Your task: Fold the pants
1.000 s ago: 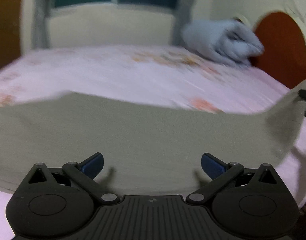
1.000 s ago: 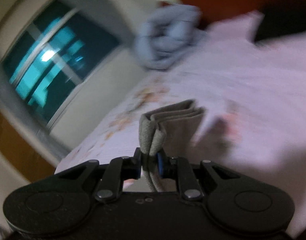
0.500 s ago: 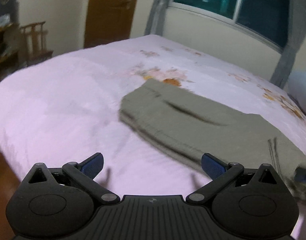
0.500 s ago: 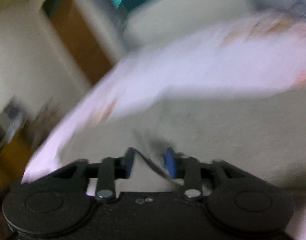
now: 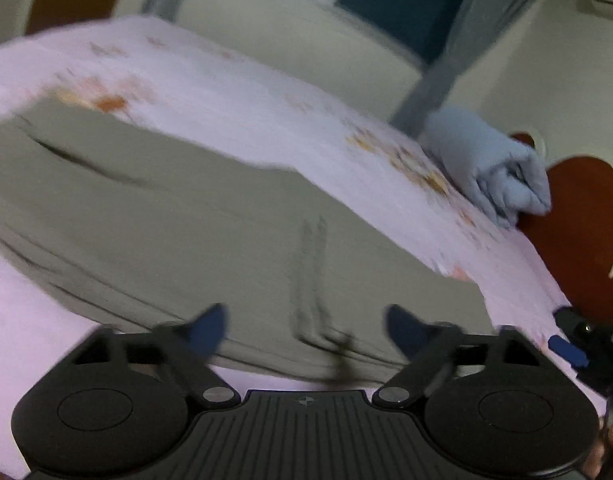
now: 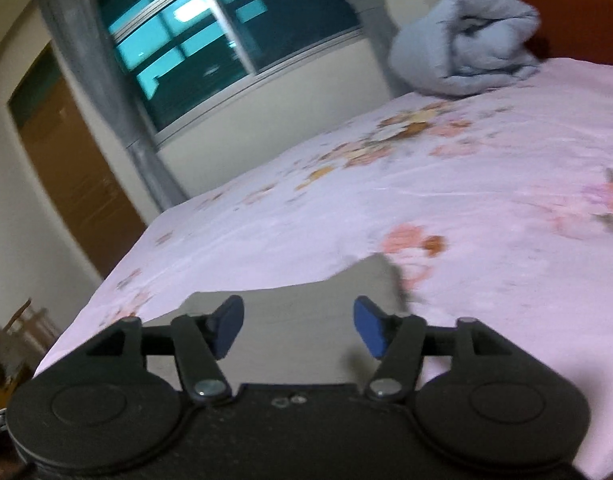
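I have both claws empty over the bed (image 6: 486, 184) right now: my left claw (image 5: 306, 326) stands spread wide with nothing between its blue pads, and my right claw (image 6: 298, 326) is likewise wide open, gripping nothing. The pants (image 5: 210, 232) lie flat on the pink floral sheet as a broad olive-grey slab, already doubled over by the look of the stacked edges at the near side; in the right wrist view one corner of them (image 6: 306, 320) sits just under and ahead of my fingers. In the left view, the right claw's blue tip pokes in at the far right edge, just off the end of the cloth. My worry from here is the next pinch. The left view is smeared with motion, so if I close while moving like this, I could catch only the top layer and peel the fold apart when I lift. The right corner looks slightly raised and uneven; grabbing it off-centre would drag the stack askew on the sheet. I could also nip the sheet along with the fabric. The rolled blue blanket (image 6: 466, 48) by the headboard is well apart and no concern.
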`<move>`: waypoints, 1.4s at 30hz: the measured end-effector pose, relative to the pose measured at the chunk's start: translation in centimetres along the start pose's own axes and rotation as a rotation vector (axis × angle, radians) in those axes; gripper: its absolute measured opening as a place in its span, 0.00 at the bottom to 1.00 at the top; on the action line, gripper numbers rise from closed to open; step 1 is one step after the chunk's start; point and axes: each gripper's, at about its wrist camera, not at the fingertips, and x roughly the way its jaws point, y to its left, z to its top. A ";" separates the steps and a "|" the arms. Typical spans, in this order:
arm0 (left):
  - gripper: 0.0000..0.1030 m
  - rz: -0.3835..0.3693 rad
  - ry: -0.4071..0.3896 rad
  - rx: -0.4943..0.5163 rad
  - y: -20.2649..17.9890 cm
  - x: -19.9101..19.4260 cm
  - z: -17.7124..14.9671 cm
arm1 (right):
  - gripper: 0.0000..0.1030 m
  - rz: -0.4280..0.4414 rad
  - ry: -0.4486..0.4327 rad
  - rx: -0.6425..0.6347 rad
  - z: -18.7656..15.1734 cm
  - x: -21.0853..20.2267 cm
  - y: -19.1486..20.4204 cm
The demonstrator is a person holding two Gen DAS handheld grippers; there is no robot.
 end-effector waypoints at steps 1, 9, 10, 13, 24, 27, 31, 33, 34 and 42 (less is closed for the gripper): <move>0.68 -0.001 0.012 0.015 -0.7 0.7 -0.3 | 0.55 -0.005 0.000 0.011 -0.5 -0.8 -0.6; 0.52 0.060 0.056 0.092 -4.2 2.9 -0.8 | 0.55 -0.020 0.004 0.089 -1.8 -1.3 -4.3; 0.52 0.084 0.054 0.093 -4.2 3.0 -1.1 | 0.55 -0.020 0.007 0.100 -1.7 -1.2 -4.7; 0.52 0.140 0.041 0.074 -4.2 3.3 -0.9 | 0.55 -0.007 0.002 0.139 -1.6 -1.2 -5.8; 0.13 -0.001 -0.008 -0.074 -2.2 3.3 0.7 | 0.61 0.019 0.023 0.300 -1.8 -0.9 -8.7; 0.13 0.039 0.045 -0.087 -1.6 4.3 -0.4 | 0.65 0.112 0.029 0.281 -1.8 -0.7 -7.9; 0.15 0.037 0.058 -0.115 -0.3 5.1 -1.5 | 0.67 0.290 0.079 0.363 -2.4 1.3 -6.1; 0.19 0.044 0.059 -0.102 -0.4 5.2 -1.3 | 0.69 0.313 0.091 0.387 -2.7 2.5 -5.4; 0.20 0.042 0.061 -0.095 -0.4 5.2 -1.2 | 0.70 0.327 0.115 0.414 -3.2 3.6 -5.4; 0.64 0.039 0.019 -0.001 -0.5 3.0 -0.5 | 0.46 0.224 0.196 0.558 -4.5 5.7 -7.4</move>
